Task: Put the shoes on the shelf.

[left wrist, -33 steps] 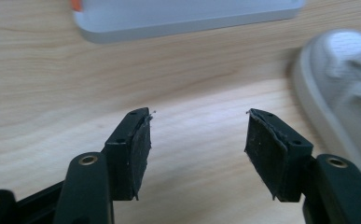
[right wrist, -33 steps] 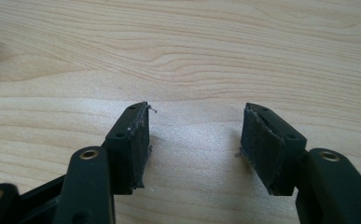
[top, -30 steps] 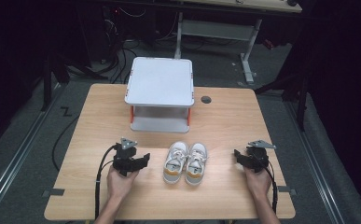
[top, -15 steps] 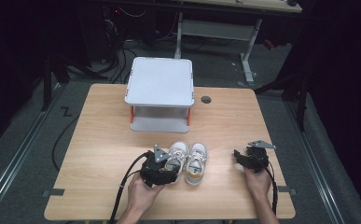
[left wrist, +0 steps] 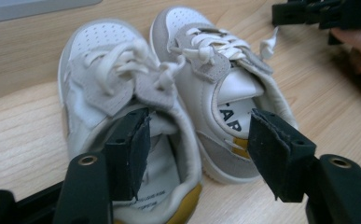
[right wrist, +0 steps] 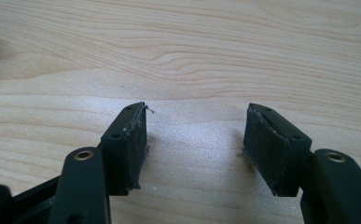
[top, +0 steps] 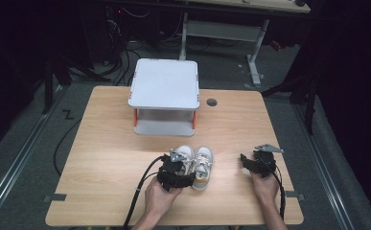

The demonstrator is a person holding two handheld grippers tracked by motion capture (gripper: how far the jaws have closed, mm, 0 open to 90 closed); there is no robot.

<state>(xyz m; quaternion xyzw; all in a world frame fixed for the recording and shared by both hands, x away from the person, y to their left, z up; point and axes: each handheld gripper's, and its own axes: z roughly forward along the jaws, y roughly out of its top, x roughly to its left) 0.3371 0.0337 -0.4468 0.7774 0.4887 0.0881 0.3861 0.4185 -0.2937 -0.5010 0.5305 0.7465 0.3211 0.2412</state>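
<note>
on right shoe [left wrist: 229,93] tongue, letters "ap"

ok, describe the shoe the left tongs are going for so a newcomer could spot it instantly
Start at the white two-tier stand at the back of the wooden table; directly in front of it sits a pair of small white-and-grey sneakers with yellow heels. The target is the left shoe of the pair, nearest the left tongs: one open jaw is in its opening, unlike the right shoe.
</note>
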